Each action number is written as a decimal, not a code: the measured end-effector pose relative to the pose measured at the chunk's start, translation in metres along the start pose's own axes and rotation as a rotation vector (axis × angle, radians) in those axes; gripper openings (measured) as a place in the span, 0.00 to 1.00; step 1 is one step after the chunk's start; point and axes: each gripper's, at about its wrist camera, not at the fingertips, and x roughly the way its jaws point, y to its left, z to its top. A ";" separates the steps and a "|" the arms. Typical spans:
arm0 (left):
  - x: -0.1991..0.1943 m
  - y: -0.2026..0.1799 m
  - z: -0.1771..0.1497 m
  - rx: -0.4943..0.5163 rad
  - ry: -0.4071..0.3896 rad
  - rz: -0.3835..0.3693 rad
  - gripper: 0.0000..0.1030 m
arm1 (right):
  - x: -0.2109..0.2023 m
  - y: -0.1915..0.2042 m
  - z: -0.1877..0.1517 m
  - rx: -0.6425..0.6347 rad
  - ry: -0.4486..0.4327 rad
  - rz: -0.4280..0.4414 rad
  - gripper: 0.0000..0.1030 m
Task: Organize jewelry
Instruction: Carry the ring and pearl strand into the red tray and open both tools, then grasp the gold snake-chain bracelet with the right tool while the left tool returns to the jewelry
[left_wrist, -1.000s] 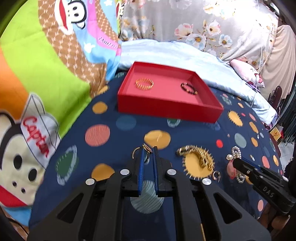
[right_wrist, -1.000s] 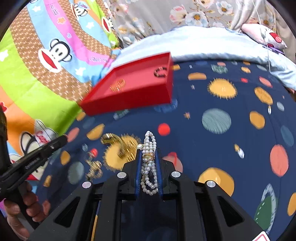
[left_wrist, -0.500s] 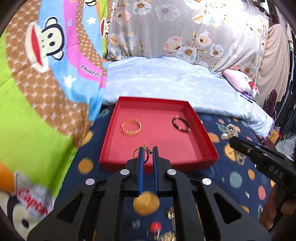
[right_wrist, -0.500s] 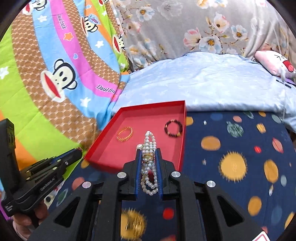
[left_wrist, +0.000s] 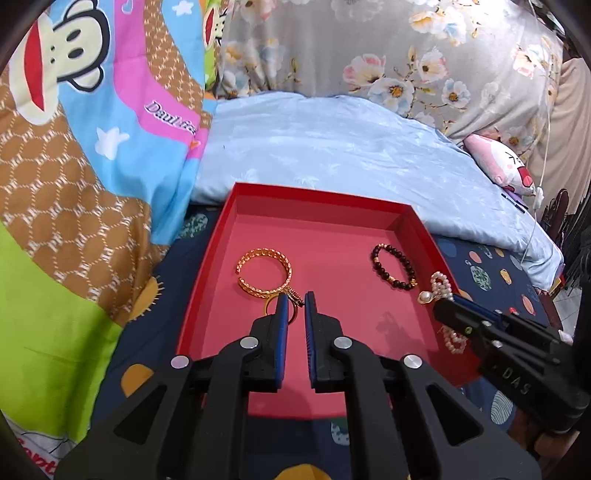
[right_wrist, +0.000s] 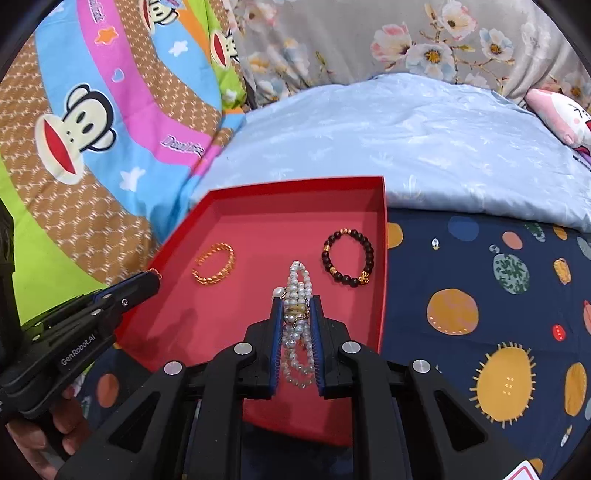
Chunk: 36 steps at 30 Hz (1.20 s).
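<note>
A red tray lies on the bed. Inside it are a gold bangle and a dark beaded bracelet. My left gripper hovers over the tray's middle; a small gold ring sits at its left fingertip, and the jaws stand slightly apart. My right gripper is shut on a pearl bracelet over the tray; it also shows in the left wrist view.
The tray rests on a navy planet-print blanket. A monkey-print quilt rises at the left. A light blue sheet and floral pillows lie behind. A pink plush toy lies at the right.
Both grippers have carried their jewelry from the blanket forward to over the red tray. The left jaws look slightly wider than before.
</note>
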 end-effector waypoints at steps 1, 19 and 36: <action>0.004 0.000 0.000 0.000 0.005 0.005 0.08 | 0.003 -0.001 0.000 0.001 0.005 -0.002 0.13; -0.031 0.007 -0.025 0.001 -0.053 0.062 0.48 | -0.047 0.001 -0.031 0.026 -0.053 0.026 0.21; -0.103 -0.003 -0.138 -0.024 0.045 0.013 0.48 | -0.105 0.016 -0.150 0.067 0.082 0.063 0.21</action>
